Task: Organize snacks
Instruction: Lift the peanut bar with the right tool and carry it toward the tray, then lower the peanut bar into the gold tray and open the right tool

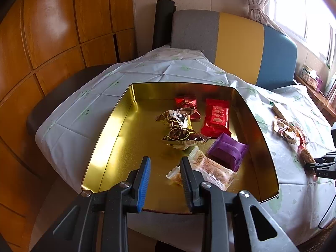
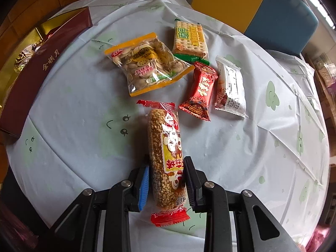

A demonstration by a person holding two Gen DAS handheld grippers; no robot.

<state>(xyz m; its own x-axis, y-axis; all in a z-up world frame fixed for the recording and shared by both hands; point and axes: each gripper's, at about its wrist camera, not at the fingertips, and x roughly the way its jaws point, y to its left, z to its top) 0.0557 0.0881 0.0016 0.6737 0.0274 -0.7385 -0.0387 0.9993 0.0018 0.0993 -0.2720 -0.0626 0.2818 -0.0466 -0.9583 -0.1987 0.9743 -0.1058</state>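
1. Right now my right gripper [image 2: 166, 176] is clamping both pads onto the sides of the sesame bar [image 2: 164, 157], which is lying lengthwise on the tablecloth [image 2: 241, 151].
2. My left gripper [image 1: 164, 168] is hovering over the near edge of the gold tin [image 1: 109, 126], fingers narrowly parted and gripping nothing; its right finger is covering part of a clear-wrapped cracker pack [image 1: 212, 170].
3. I am seeing a purple packet [image 1: 227, 151], a red packet [image 1: 216, 118] and a brown-gold candy [image 1: 178, 130] lying inside that tin.
4. Beyond the bar, a nut bag [image 2: 147, 63], a cracker packet [image 2: 190, 40], a red candy [image 2: 201, 90] and a white sachet [image 2: 231, 88] are sitting on the cloth.
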